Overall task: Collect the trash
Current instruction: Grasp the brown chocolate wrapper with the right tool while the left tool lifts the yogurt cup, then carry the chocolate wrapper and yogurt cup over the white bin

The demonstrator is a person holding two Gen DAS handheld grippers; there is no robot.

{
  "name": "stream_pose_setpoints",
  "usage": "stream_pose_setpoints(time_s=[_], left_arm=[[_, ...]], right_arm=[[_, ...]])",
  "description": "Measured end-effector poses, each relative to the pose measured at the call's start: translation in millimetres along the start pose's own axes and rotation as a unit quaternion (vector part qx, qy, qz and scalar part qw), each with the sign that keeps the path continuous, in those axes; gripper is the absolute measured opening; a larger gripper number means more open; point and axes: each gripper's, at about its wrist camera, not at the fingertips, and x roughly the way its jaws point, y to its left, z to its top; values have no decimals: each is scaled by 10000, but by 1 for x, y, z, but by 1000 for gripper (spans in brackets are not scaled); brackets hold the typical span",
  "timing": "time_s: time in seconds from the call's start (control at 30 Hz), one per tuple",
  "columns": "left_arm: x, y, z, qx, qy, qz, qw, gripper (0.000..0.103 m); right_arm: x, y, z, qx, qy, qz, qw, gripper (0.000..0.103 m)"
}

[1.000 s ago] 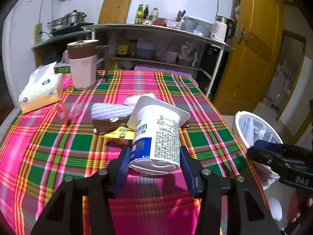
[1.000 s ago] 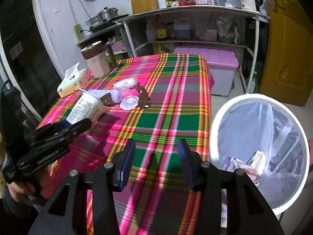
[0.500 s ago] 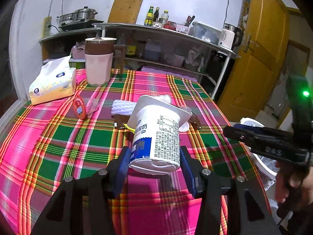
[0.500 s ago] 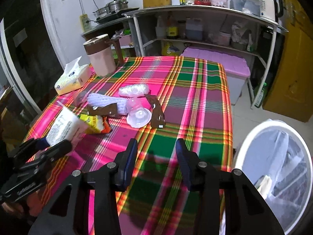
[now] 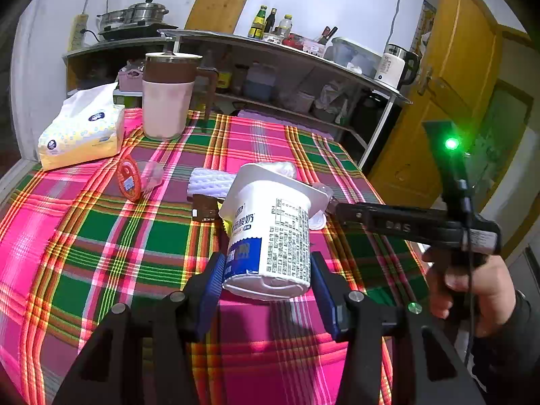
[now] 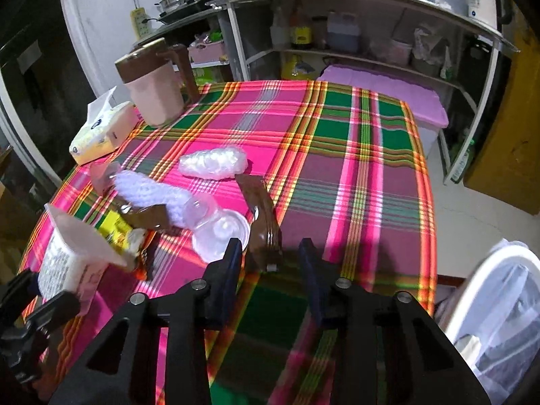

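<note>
Left wrist view: the left hand-held gripper (image 5: 266, 283) pinched a white yogurt cup (image 5: 270, 233) between its blue pads, the cup tilted, raised above the plaid-covered counter (image 5: 101, 243).
Right wrist view: the right hand-held gripper (image 6: 270, 256) was spread, nothing between its fingers, low over a brown wrapper (image 6: 261, 212).
Trash on the counter: a clear plastic lid (image 6: 221, 233) touched the brown wrapper; a white foam sleeve (image 6: 148, 190) and a crumpled clear bag (image 6: 211, 162) lay close by; a yellow wrapper (image 6: 116, 229) sat beside the cup.
Bin: a white trash bin (image 6: 499, 303) with a liner stood off the counter's right edge.
Far side: a tissue pack (image 5: 81, 128) and a pink jug (image 5: 167, 98).
</note>
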Motion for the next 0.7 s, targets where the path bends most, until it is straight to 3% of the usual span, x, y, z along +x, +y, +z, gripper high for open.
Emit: stream_pose_setpoints(time_s=[0.13,0.33,0.7], left_arm=[[5,3,0,-16,50,-32,10000,51],[10,3,-1,-9,105,-41,9999,51],[1,-15,-8,178,115,-21,9998,51]], right_arm=[[14,-2,4,21,114,45,9999,26],[10,-4,2,75,21,87,9999,25],[-44,-13,-29,363,-285,140,9988,25]])
